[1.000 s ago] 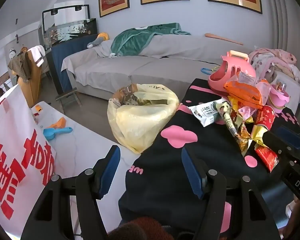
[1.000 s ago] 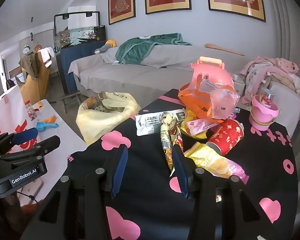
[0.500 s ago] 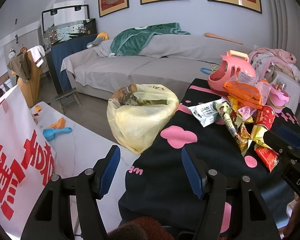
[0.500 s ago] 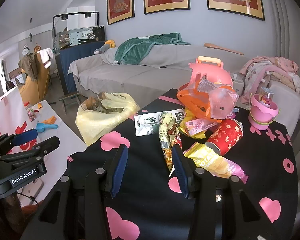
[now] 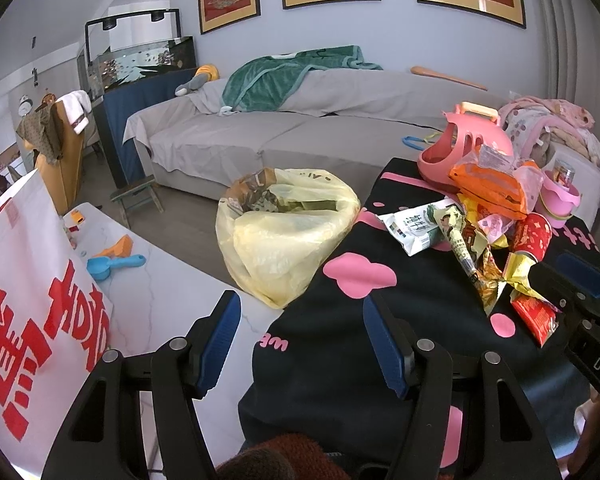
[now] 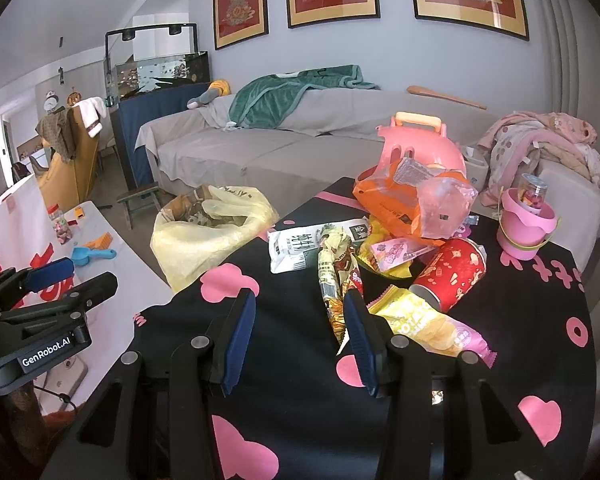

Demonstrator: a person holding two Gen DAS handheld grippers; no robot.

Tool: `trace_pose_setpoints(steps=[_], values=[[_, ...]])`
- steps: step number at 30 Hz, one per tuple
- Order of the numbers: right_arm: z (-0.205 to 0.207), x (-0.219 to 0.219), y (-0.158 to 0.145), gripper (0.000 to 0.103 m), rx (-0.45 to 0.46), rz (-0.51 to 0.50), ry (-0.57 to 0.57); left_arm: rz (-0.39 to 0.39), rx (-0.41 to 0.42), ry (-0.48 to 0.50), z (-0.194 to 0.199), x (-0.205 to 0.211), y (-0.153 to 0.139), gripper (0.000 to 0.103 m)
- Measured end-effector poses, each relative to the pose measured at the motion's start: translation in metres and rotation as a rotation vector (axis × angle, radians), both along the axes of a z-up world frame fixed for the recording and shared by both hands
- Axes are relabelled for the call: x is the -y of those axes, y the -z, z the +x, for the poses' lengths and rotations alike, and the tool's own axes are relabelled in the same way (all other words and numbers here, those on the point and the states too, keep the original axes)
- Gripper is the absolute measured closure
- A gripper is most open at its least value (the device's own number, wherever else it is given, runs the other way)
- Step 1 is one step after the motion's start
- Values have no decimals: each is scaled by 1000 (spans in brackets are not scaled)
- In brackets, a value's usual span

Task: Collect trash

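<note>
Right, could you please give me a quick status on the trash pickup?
Left hand-held gripper open, empty. Right hand-held gripper open, empty, near the wrapper pile. Yellow trash bag open beside the table. Nothing blocking.

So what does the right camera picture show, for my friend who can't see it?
The open, empty right tool points at a heap of trash on a black cloth with pink shapes: snack wrappers, a red can on its side and an orange plastic bag. A yellow trash bag stands open at the left, with a grey sofa behind.
</note>
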State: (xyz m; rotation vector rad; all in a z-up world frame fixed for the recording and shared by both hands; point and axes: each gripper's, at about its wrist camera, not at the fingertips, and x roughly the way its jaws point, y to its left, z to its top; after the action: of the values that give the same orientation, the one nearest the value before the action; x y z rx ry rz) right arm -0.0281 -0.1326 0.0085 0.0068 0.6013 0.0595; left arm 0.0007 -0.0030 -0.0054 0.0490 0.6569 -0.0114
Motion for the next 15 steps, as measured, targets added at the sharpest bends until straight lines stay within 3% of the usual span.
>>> trace_pose_setpoints(steps=[15], values=[[0,0,0,59,0,2,2,-1,3,0,3,-7,-7,39]])
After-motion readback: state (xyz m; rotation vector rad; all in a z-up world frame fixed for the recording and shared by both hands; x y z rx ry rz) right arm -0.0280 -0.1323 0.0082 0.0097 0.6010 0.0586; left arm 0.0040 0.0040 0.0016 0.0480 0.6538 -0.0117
